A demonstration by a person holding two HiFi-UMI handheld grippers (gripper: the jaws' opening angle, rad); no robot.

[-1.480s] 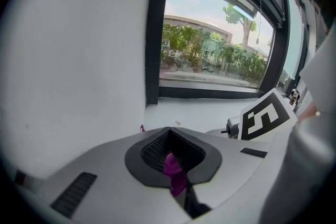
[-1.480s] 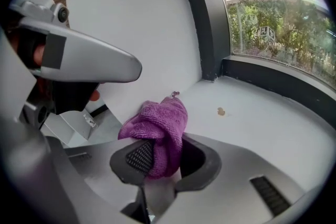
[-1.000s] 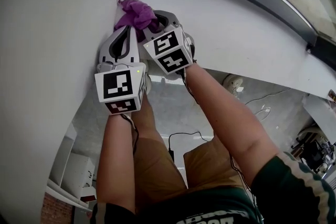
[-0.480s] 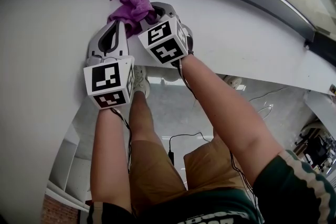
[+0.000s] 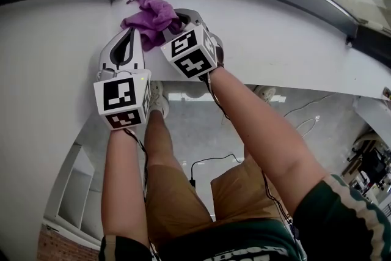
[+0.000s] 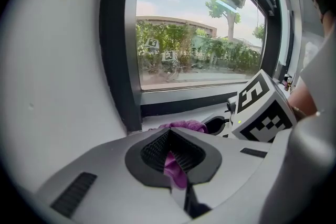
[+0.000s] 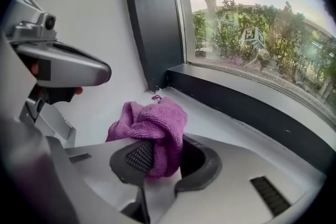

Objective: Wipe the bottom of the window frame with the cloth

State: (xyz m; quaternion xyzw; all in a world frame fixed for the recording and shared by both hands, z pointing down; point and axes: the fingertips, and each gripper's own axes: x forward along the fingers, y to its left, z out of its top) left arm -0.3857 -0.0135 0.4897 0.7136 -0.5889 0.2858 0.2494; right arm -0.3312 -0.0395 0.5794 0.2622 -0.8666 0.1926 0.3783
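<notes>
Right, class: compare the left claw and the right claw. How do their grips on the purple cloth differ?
The left claw pinches only a thin fold of the cloth; the right claw holds a thick bunch. The left claw's jaws are nearly together; the right claw's stand wider around the wad. Both grip the same cloth, over the white sill.
</notes>
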